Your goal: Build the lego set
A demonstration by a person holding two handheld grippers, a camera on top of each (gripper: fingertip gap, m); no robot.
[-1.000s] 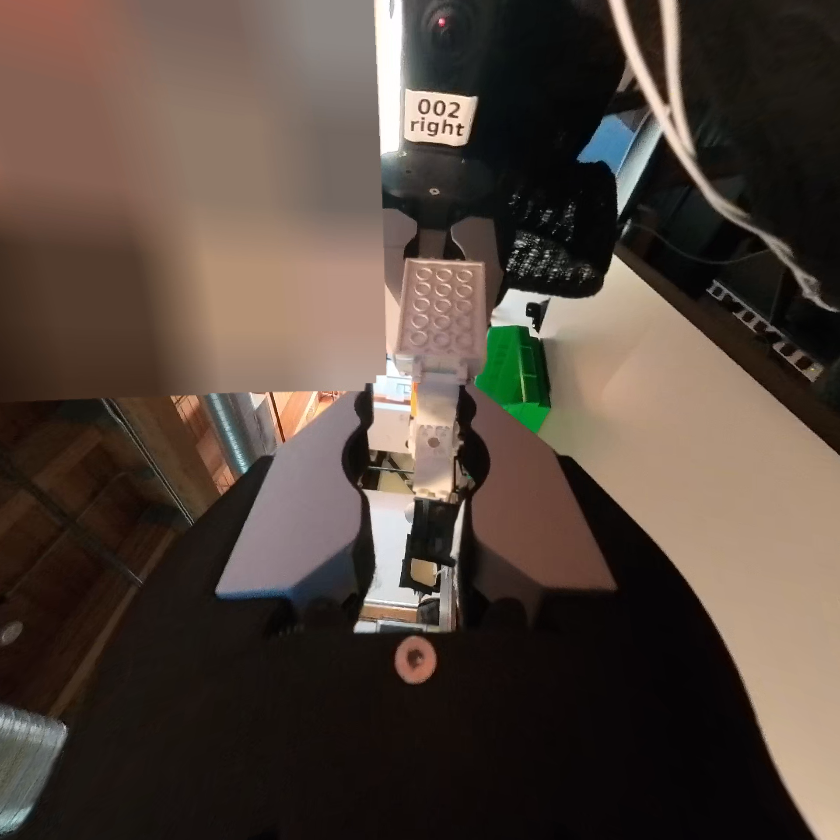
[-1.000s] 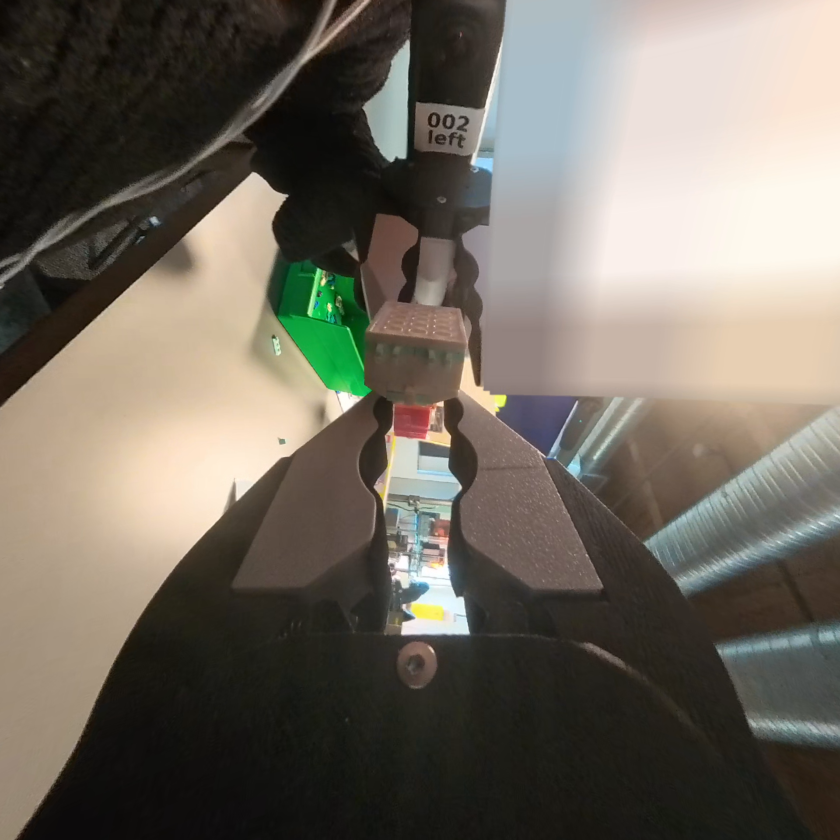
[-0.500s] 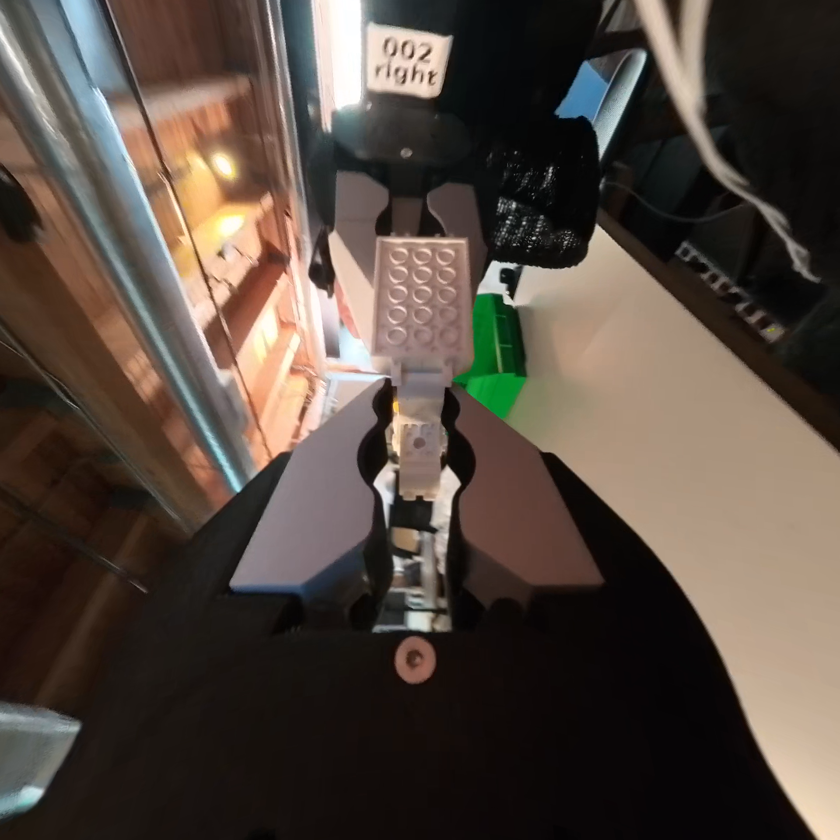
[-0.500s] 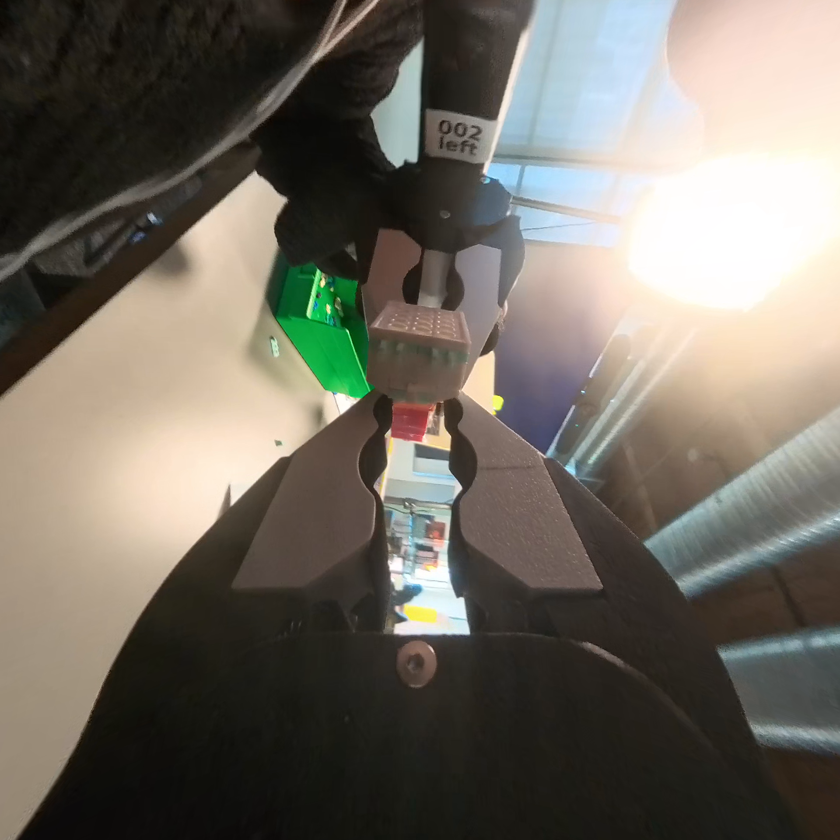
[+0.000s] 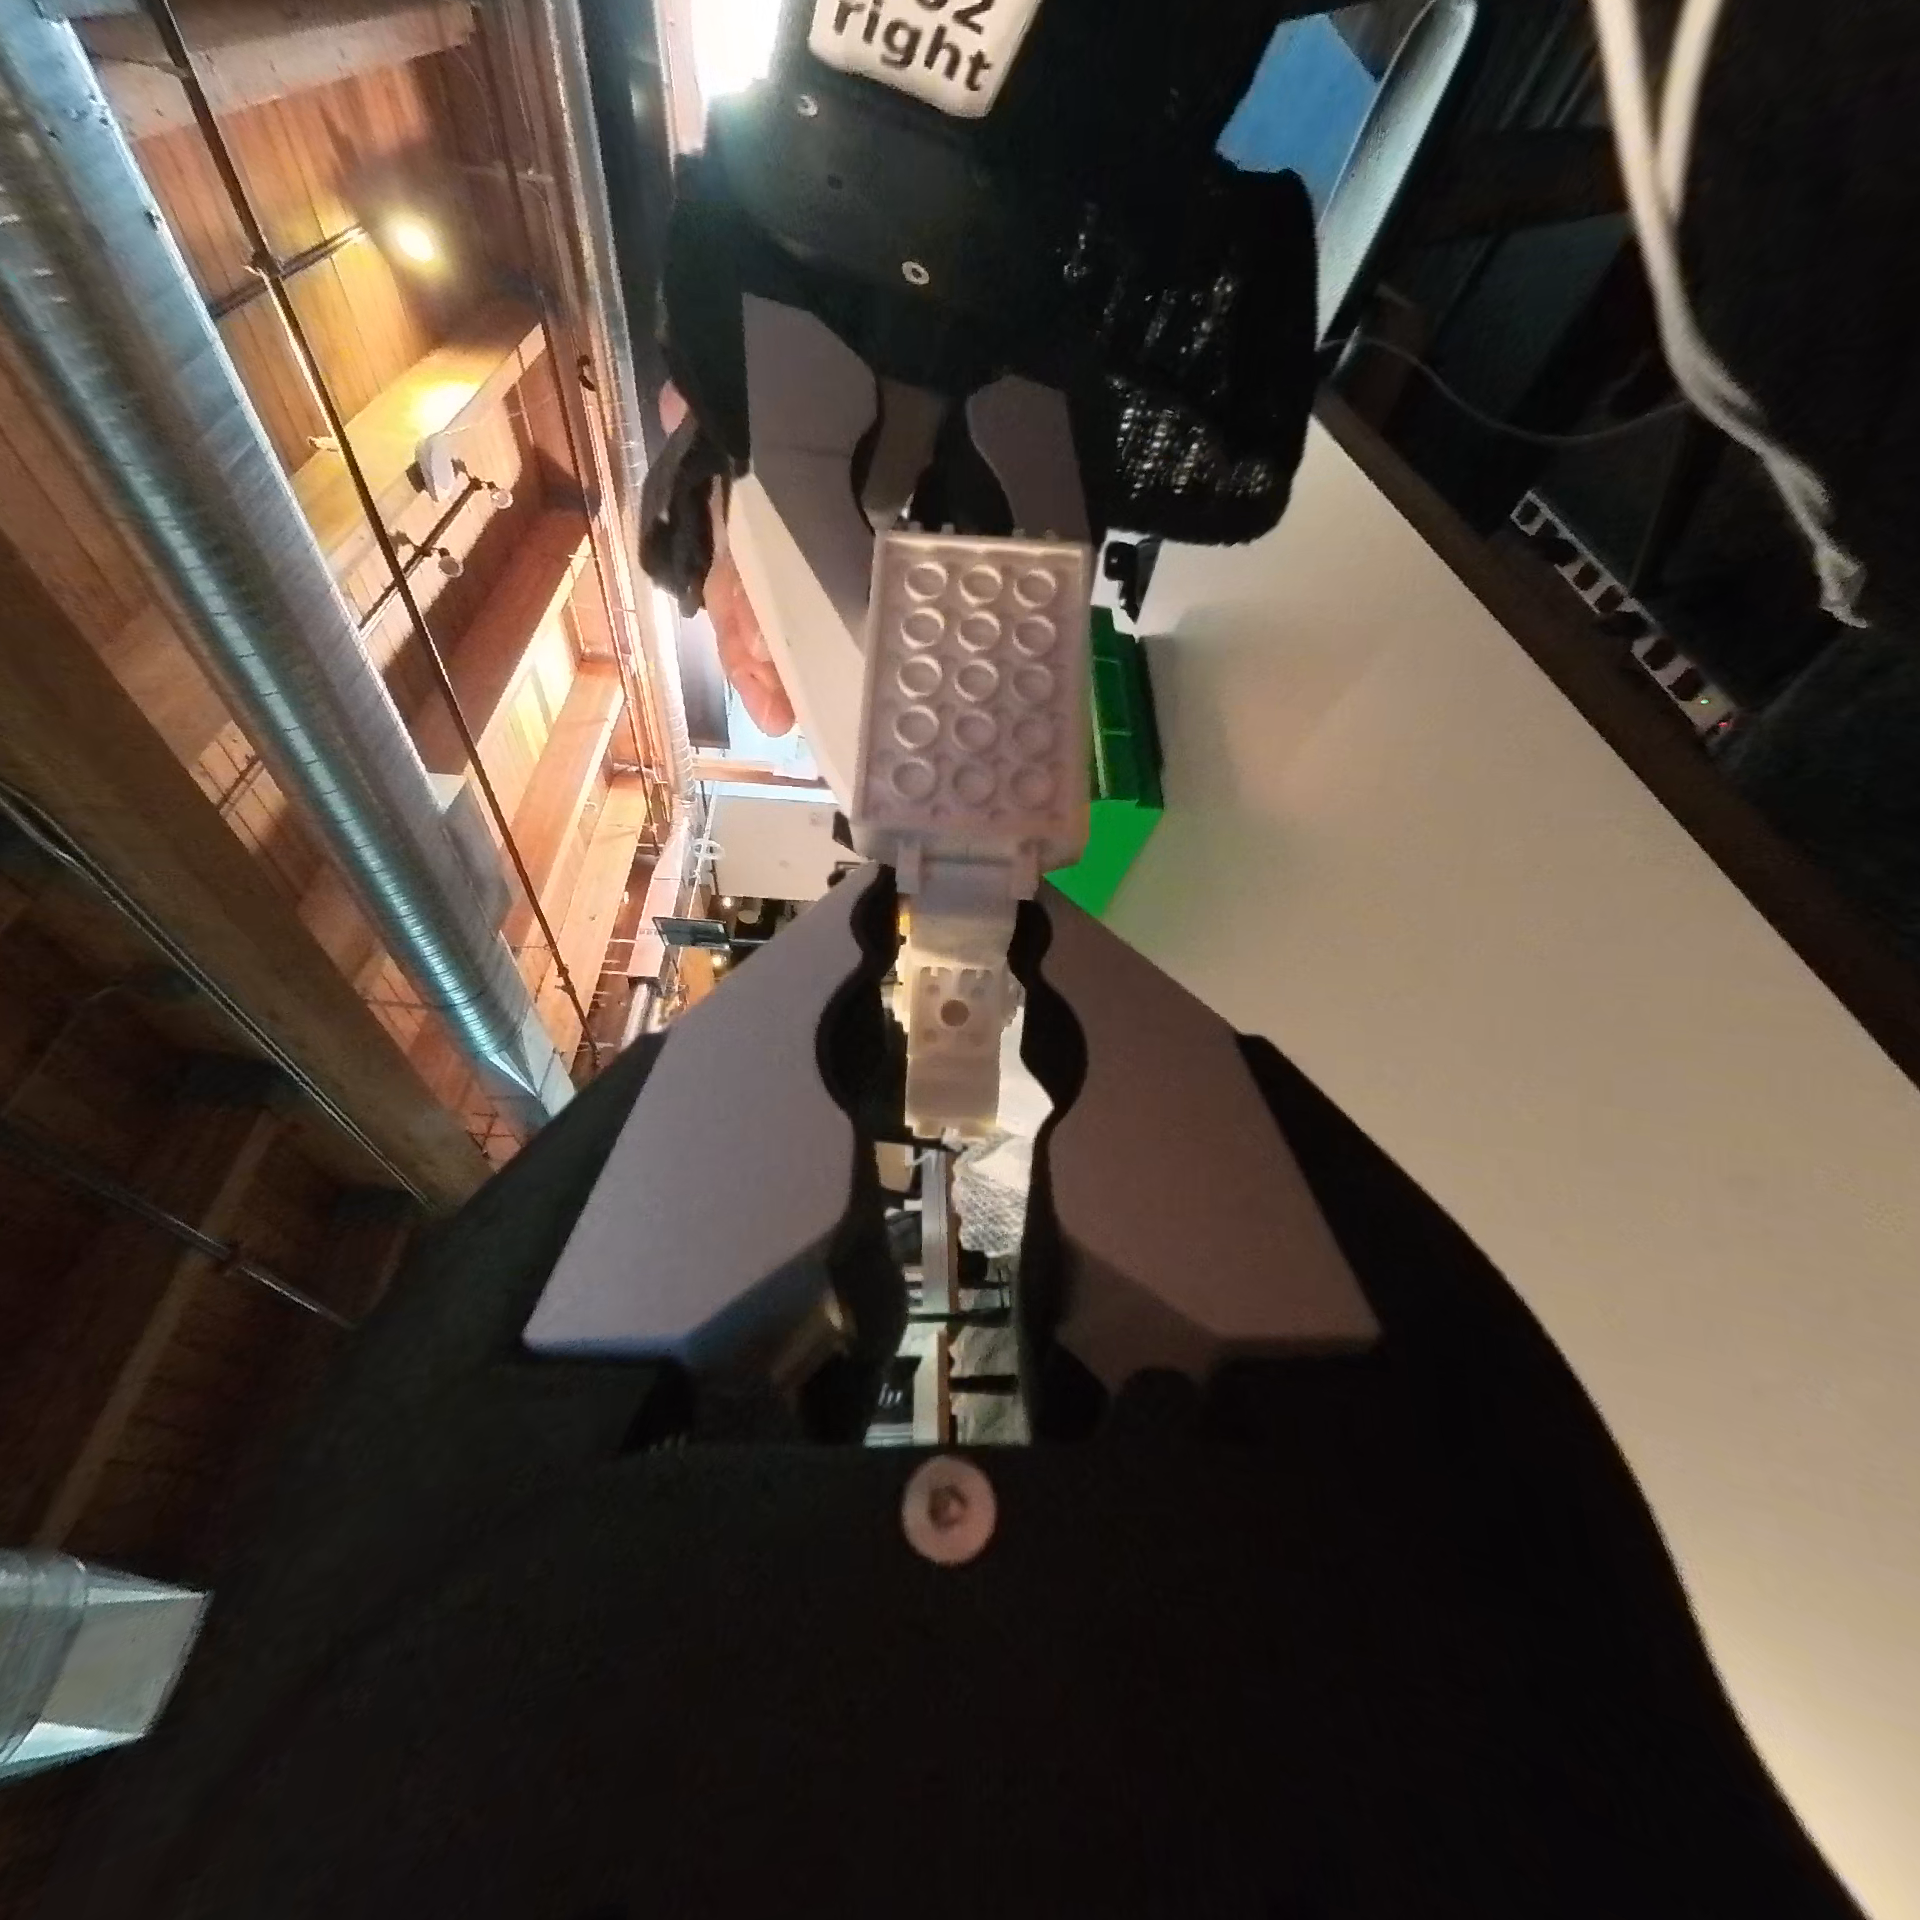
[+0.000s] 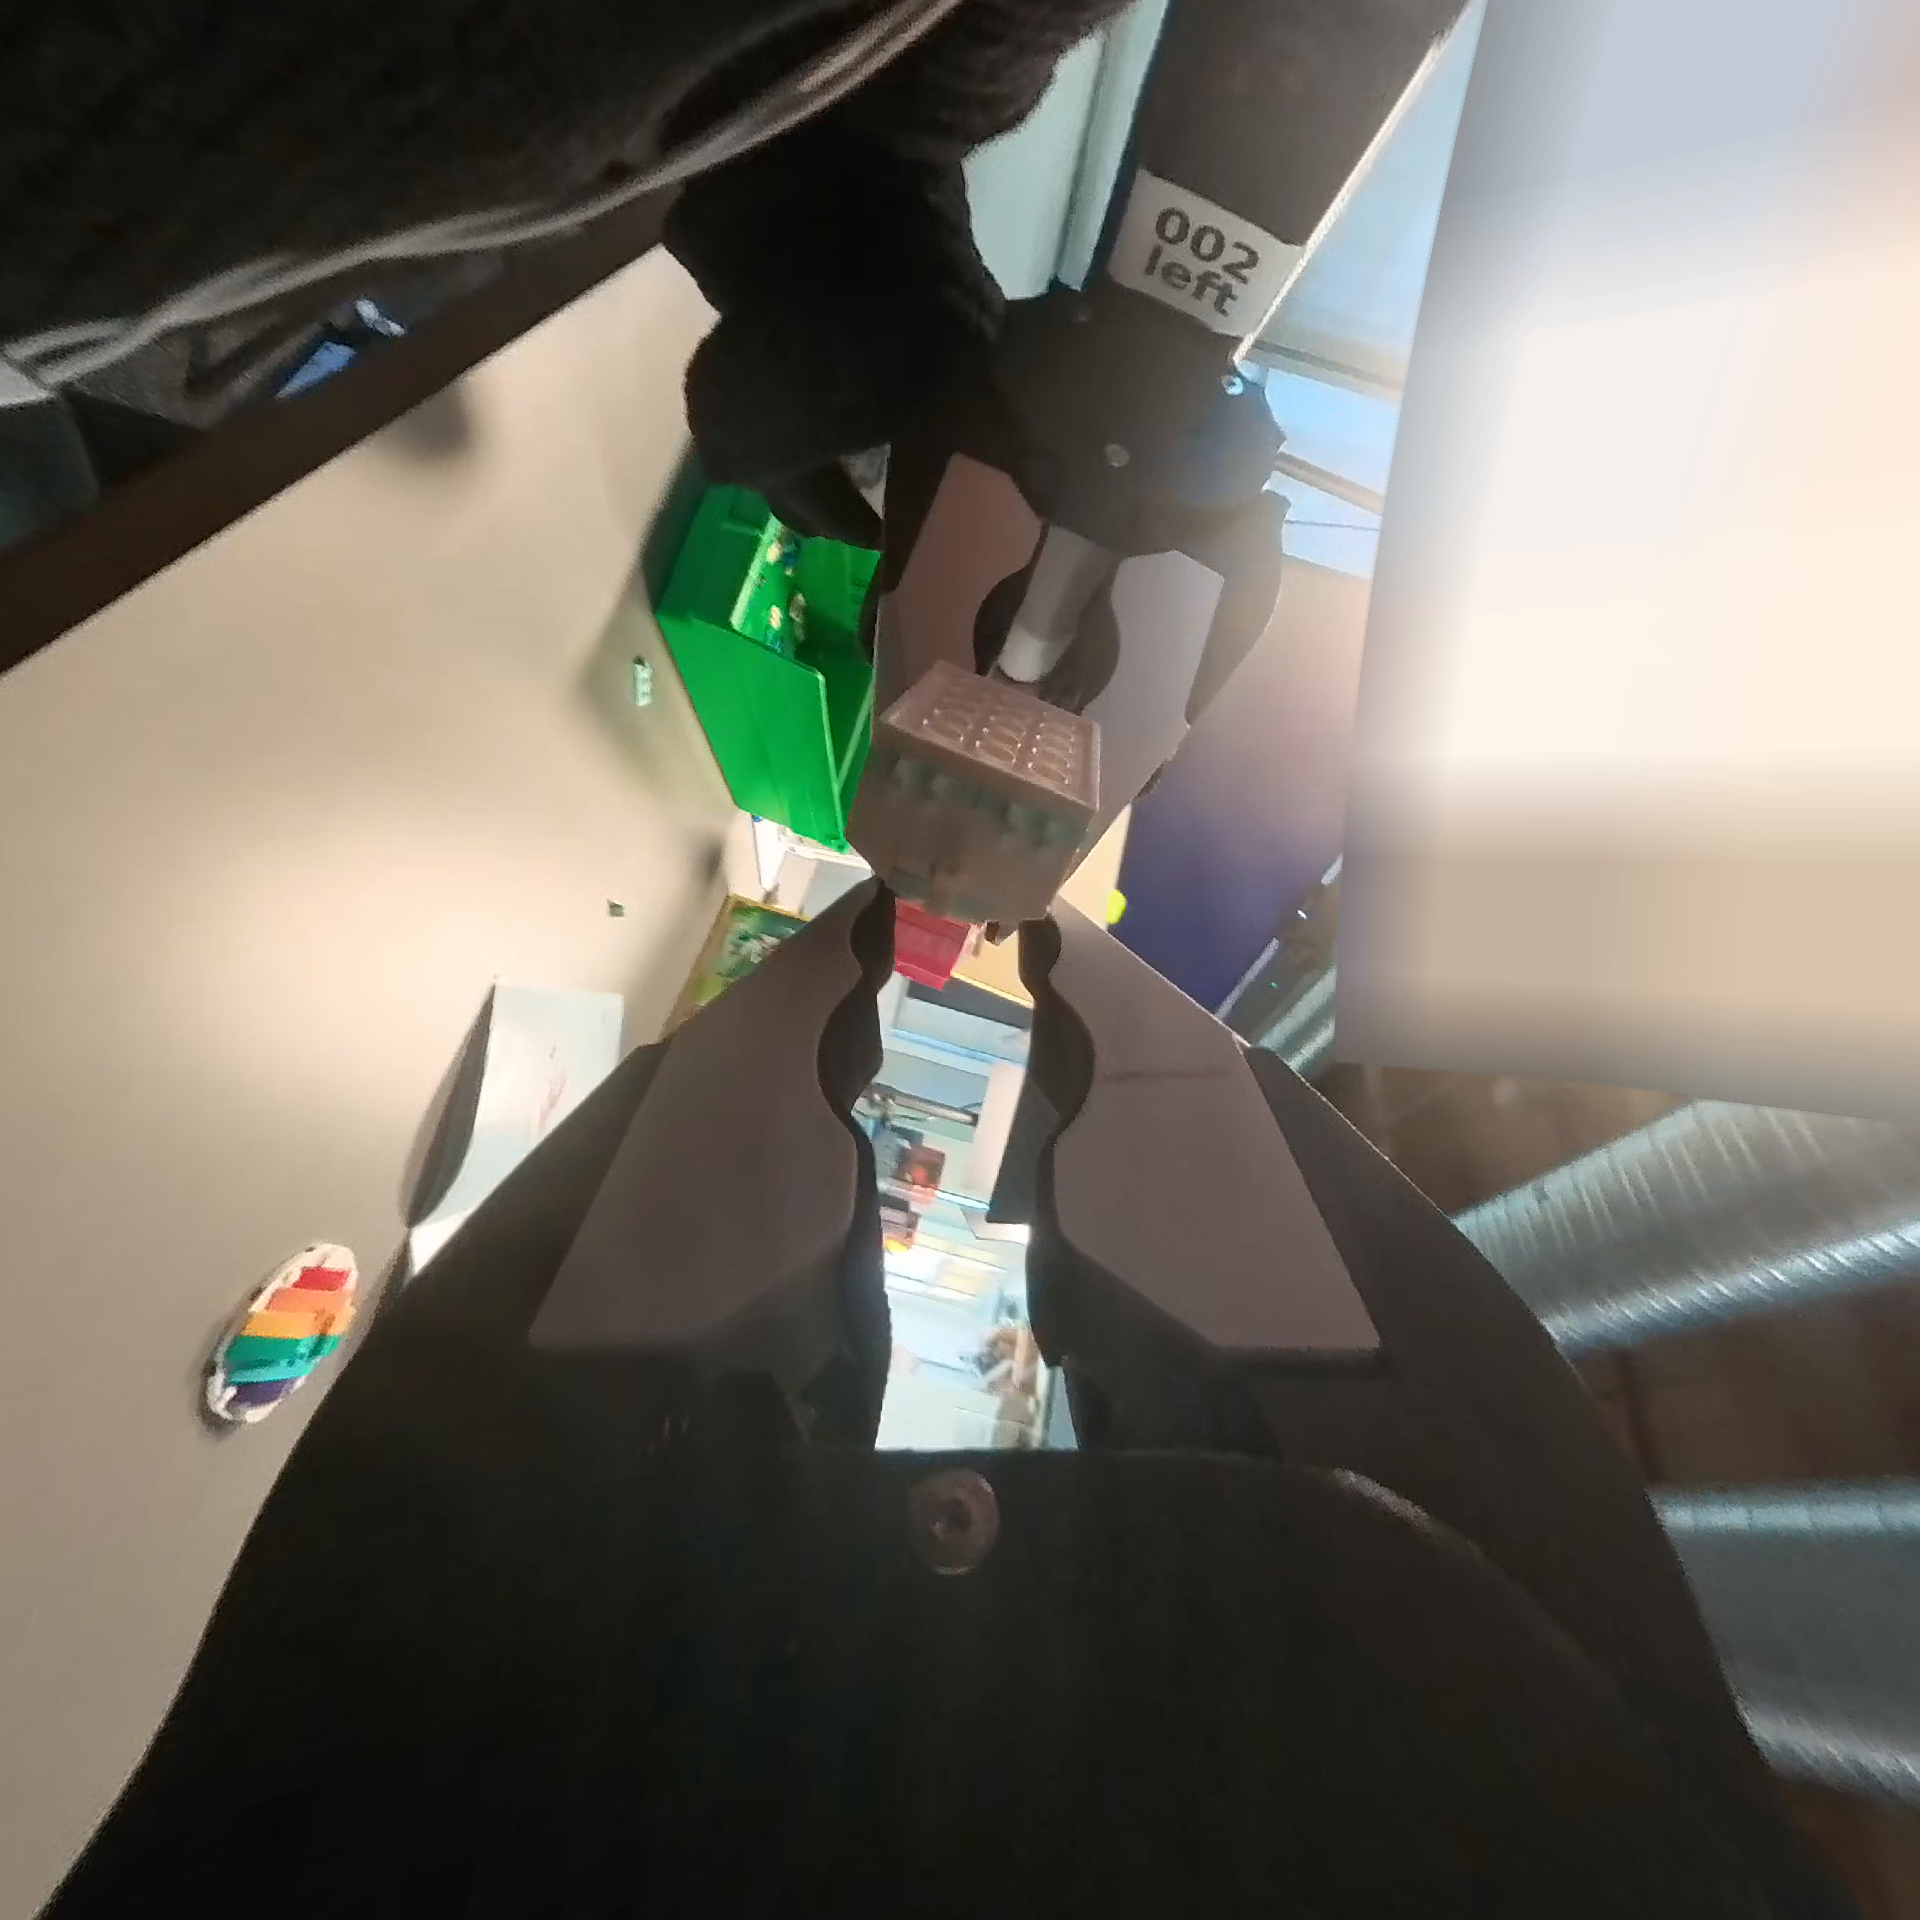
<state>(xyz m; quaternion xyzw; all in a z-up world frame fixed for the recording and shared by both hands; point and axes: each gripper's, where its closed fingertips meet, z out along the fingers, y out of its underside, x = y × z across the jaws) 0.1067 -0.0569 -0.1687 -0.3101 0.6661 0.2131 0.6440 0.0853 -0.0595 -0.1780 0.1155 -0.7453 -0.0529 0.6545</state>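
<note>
White sticker (image 6: pixel 1195 257) on left tool, lettered, perhaps numbered

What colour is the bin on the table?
Bright green bin, clearest in the right wrist view.

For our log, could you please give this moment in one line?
left gripper: shut on white studded plastic lego assembly; right gripper: shut on same

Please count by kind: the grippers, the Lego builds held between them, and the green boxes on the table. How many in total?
Grippers: 2, left gripper and right gripper
Lego build: 1
Green box: 1
Total: 4
</note>
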